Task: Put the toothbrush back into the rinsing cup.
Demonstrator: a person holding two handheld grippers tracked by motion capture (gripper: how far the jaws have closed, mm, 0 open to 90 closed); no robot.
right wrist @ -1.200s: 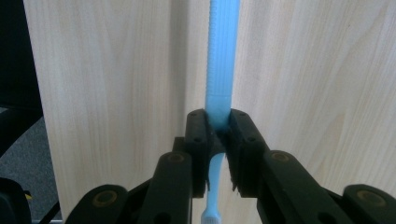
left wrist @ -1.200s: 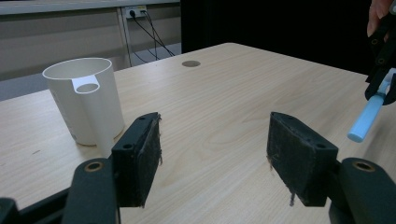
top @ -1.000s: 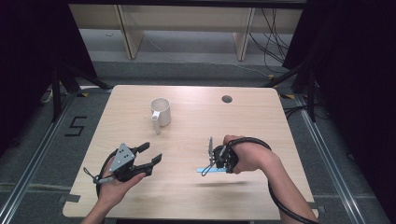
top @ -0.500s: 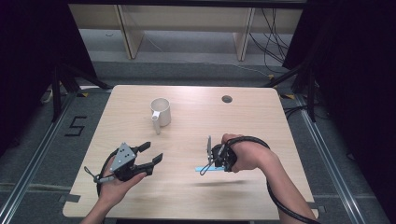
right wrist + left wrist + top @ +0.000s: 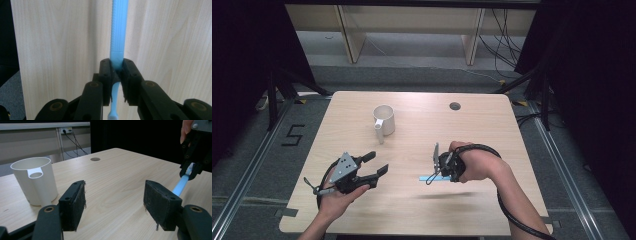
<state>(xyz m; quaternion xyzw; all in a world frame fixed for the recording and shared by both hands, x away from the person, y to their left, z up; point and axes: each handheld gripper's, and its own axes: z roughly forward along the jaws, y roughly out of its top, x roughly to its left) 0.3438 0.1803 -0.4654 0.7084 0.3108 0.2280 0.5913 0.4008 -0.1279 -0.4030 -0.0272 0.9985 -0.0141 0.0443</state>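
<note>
A light blue toothbrush point(image 5: 118, 40) is clamped between the pads of my right gripper point(image 5: 117, 72), handle pointing away and the bristle end near the camera. From above, that right gripper point(image 5: 438, 172) hovers over the table's right half with the toothbrush point(image 5: 428, 177) sticking out to the left. A white cup point(image 5: 384, 120) with a side tube stands upright at the back left; it appears as the cup point(image 5: 35, 181) left of my open left gripper point(image 5: 115, 202). The left gripper point(image 5: 374, 165) rests low at the front left with nothing between its pads.
The light wooden table point(image 5: 492, 125) has a round cable hole point(image 5: 455, 106) near its back edge. A black cable loops around the right hand. Shelving legs and floor cables lie beyond the far edge.
</note>
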